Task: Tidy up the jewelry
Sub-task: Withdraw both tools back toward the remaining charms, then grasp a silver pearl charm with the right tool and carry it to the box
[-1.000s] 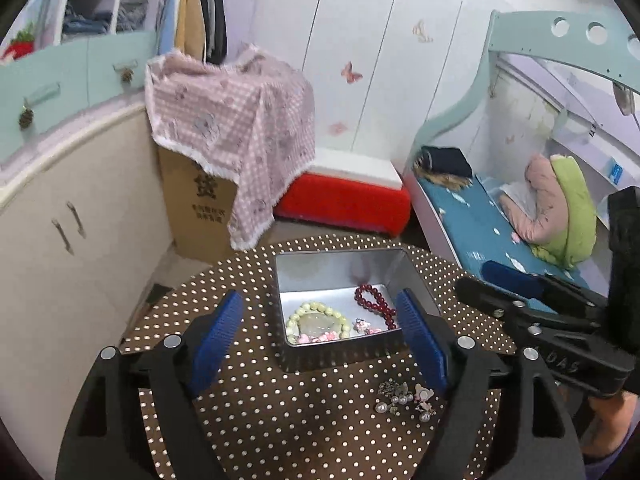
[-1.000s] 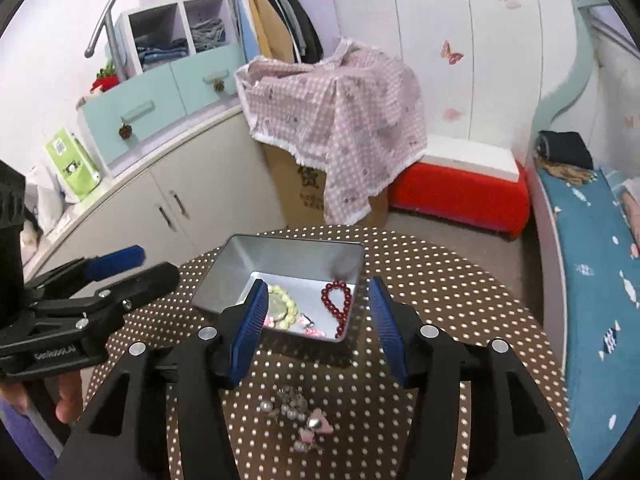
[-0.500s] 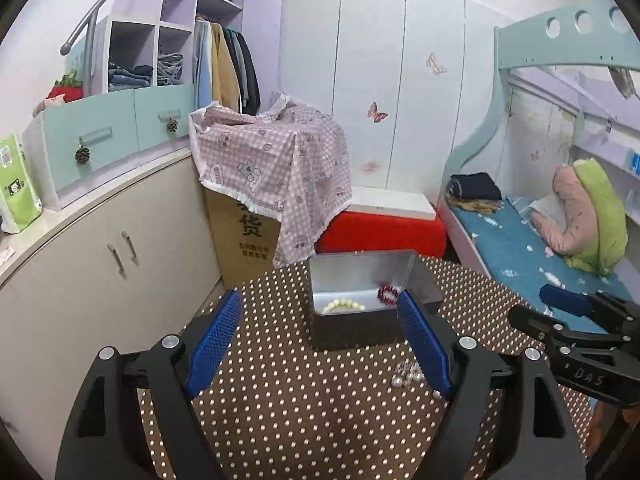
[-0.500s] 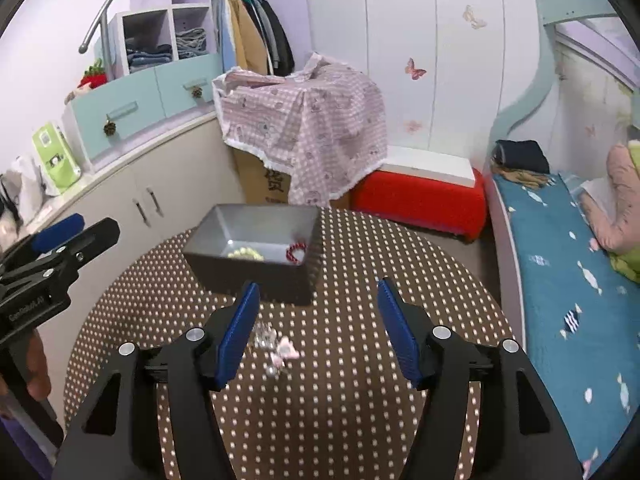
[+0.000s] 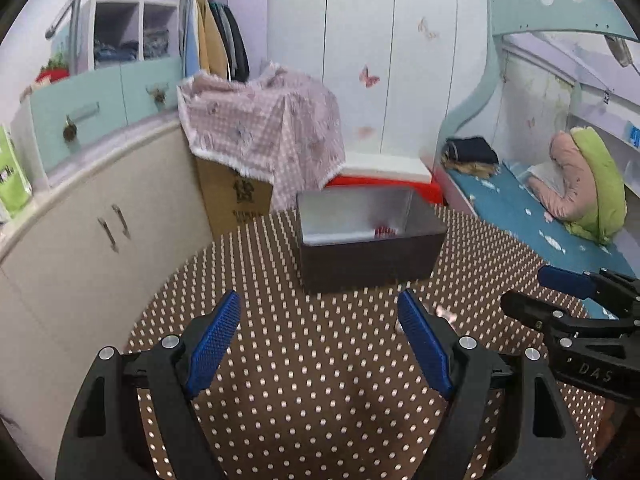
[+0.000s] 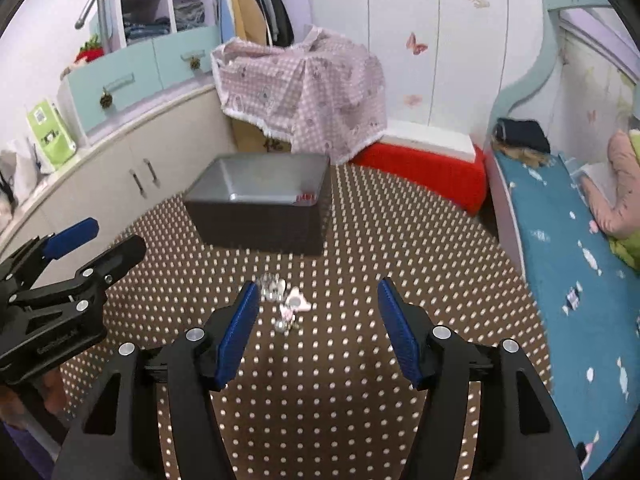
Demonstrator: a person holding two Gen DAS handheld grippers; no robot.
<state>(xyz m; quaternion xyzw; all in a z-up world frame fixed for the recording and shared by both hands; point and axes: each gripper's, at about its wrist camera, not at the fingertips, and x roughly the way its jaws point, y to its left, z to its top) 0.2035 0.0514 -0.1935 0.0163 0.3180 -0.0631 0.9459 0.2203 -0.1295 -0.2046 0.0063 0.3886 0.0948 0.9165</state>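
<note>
A metal tin (image 5: 368, 236) (image 6: 260, 200) stands on the far half of the round brown polka-dot table (image 5: 320, 380) (image 6: 400, 280). A bit of a red bead bracelet (image 5: 385, 232) (image 6: 306, 197) shows over its near wall. A small heap of pearl and pink jewelry (image 6: 284, 300) lies on the cloth in front of the tin, just left of centre between my right fingers; part of it shows in the left wrist view (image 5: 442, 314). My left gripper (image 5: 320, 320) is open and empty, low over the table. My right gripper (image 6: 316, 304) is open and empty.
White cabinets (image 5: 92, 240) curve along the left. A cardboard box under a pink checked cloth (image 5: 264, 136) and a red stool (image 5: 384, 184) stand behind the table. A bed with a blue sheet (image 6: 560, 248) lies to the right.
Both grippers have pulled back and dropped lower, so the tin looks farther away and its contents are mostly hidden behind its near wall. Both stayed open.
</note>
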